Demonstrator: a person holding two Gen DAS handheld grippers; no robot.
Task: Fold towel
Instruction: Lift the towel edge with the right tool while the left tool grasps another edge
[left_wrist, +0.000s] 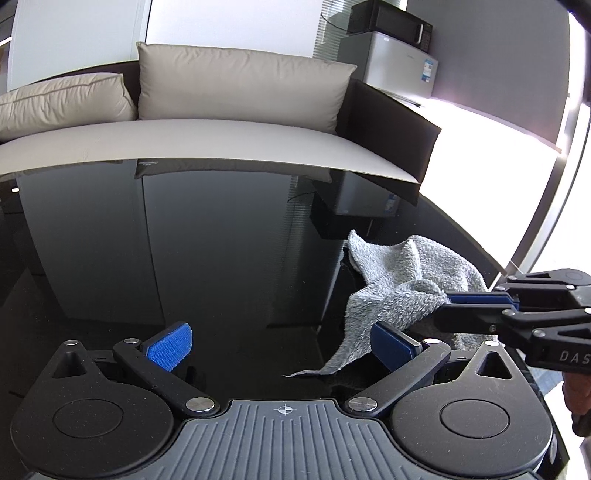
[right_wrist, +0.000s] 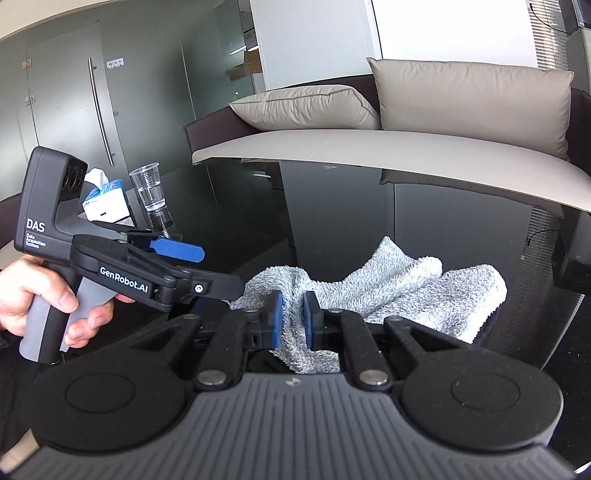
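Observation:
A grey terry towel lies crumpled at the right of the glossy black table. My right gripper reaches in from the right edge and is shut on a raised fold of it, with one corner drooping to the tabletop. In the right wrist view the towel runs up between the blue pads of the right gripper, which pinch it. My left gripper is open and holds nothing, its right pad close beside the hanging cloth. A hand holds that left gripper just left of the towel.
A clear plastic cup with water and a tissue box stand at the table's far left. Behind the table is a sofa with beige cushions. A microwave on a small fridge stands at the back right.

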